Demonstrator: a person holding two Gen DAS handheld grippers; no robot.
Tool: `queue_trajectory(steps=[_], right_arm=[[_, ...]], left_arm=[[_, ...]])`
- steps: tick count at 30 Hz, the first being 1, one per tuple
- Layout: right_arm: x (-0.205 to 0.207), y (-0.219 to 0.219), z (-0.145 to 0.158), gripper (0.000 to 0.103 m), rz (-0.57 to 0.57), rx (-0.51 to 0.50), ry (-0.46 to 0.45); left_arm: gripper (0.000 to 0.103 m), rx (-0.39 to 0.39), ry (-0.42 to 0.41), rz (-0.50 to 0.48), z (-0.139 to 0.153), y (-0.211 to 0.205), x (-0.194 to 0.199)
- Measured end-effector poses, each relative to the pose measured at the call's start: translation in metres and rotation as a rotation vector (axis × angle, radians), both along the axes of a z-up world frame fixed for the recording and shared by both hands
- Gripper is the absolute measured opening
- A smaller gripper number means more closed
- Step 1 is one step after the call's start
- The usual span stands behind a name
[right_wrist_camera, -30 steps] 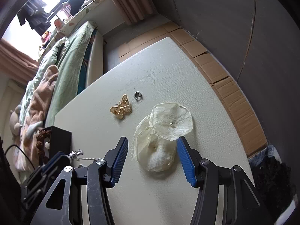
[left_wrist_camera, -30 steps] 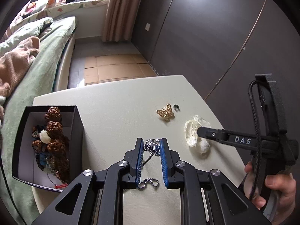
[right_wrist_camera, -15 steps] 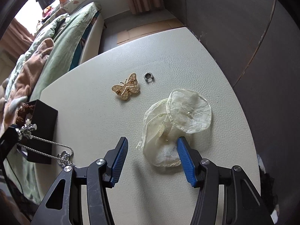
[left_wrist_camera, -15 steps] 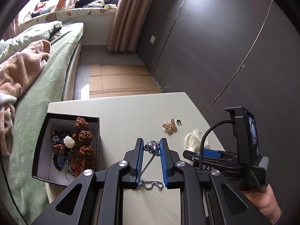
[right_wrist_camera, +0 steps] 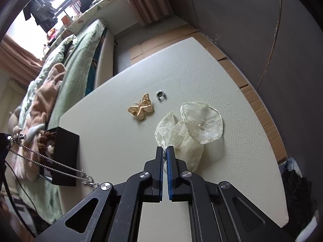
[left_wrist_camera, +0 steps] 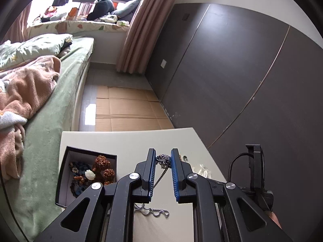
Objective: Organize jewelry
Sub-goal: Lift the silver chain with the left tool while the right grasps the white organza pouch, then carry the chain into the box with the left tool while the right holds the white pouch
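Note:
My left gripper (left_wrist_camera: 164,160) is shut on a silver chain necklace (left_wrist_camera: 163,160) and holds it above the white table (left_wrist_camera: 125,143); the chain hangs down to the table and also shows in the right wrist view (right_wrist_camera: 50,164). A black jewelry box (left_wrist_camera: 84,176) with brown beads and a white flower sits to its left. My right gripper (right_wrist_camera: 165,151) is shut on the edge of a cream sheer fabric flower piece (right_wrist_camera: 193,129). A gold butterfly brooch (right_wrist_camera: 142,110) and a silver ring (right_wrist_camera: 160,95) lie beyond it.
The black box also shows in the right wrist view (right_wrist_camera: 64,155) at the table's left edge. A bed with green and pink bedding (left_wrist_camera: 40,92) runs along the left. A dark wardrobe wall (left_wrist_camera: 232,70) stands on the right. Cardboard (left_wrist_camera: 125,109) covers the floor beyond the table.
My right gripper has closed on the sheer fabric piece. My left gripper has lifted higher with the necklace, so the chain hangs longer.

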State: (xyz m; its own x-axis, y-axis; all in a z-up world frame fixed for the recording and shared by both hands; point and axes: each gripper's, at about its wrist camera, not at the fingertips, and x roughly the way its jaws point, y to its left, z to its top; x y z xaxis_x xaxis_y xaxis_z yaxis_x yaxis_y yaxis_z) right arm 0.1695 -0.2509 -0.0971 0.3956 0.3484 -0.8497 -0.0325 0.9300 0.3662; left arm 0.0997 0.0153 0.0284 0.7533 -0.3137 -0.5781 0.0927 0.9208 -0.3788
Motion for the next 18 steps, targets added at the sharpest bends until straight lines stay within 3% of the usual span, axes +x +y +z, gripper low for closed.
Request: queue_trajectory(steps=[10,18], right_arm=[[-0.002,0.016,0.037,0.005,0.039,0.109,-0.095],[0.005,0.037,0.044,0.005,0.061,0.167,-0.122]], left_arm=[[0.015,-0.024,-0.121,0.026,0.053,0.007,-0.015],[0.015,0.047,-0.187,0.041,0.099,0.011,-0.022]])
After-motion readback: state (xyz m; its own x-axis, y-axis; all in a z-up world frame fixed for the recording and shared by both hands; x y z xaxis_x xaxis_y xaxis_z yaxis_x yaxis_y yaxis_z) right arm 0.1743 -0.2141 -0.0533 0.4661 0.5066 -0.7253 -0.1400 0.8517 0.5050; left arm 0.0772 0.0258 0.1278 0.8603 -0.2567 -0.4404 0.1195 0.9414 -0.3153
